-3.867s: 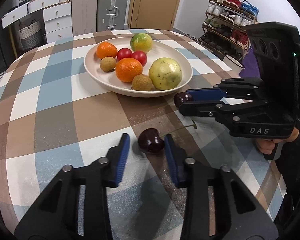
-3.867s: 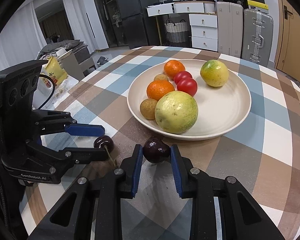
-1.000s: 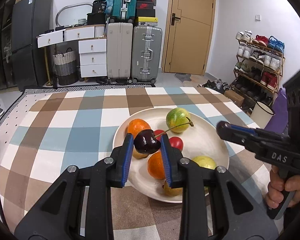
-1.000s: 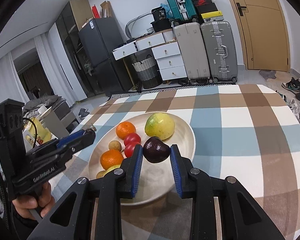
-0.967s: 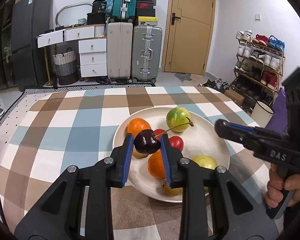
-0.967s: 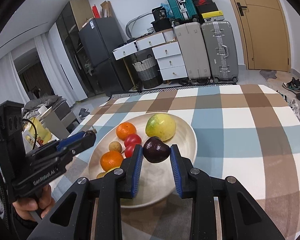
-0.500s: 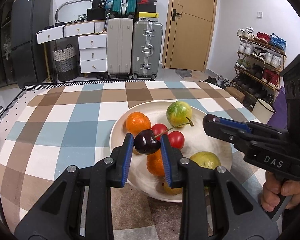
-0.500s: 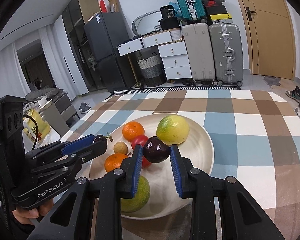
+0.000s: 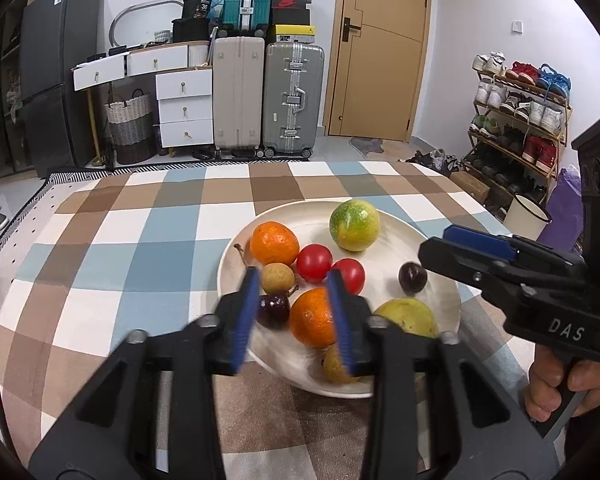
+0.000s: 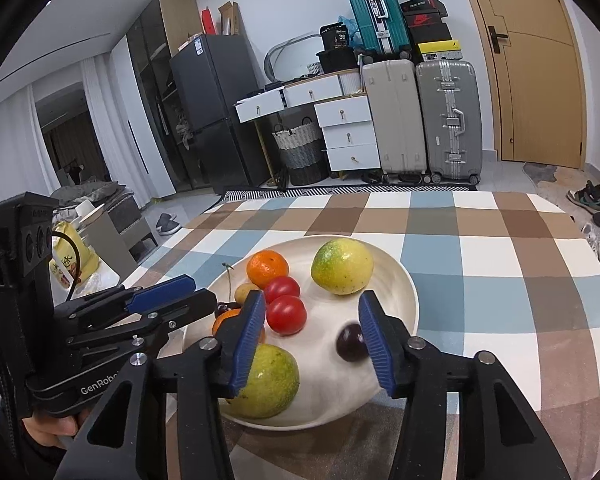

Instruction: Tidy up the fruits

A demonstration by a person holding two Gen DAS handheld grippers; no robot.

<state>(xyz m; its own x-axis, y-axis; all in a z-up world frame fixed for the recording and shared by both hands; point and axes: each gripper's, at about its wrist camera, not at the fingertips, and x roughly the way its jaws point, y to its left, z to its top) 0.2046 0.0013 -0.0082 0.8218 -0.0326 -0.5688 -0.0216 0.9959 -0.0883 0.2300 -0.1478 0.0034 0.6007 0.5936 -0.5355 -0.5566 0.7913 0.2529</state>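
With both cherries down on the plate (image 9: 444, 312), no loose fruit shows on the table. The left gripper (image 9: 294, 312) and right gripper (image 10: 314, 338) are opening, jaws empty. One cherry (image 9: 274, 311) lies just inside the left gripper's left pad; the other cherry (image 10: 350, 342) lies beside the right gripper's right pad.

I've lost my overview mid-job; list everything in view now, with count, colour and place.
plate: 1, cream, on checked table
oranges: 2, left side of plate
tomatoes: 2, red, plate centre
green-yellow fruits: 2, far and near right
small brown fruits: 2, in plate
cherries: 2, dark, both in plate
suitcases: 3, by wall
left gripper: opening, nothing gripped
right gripper: opening, nothing gripped
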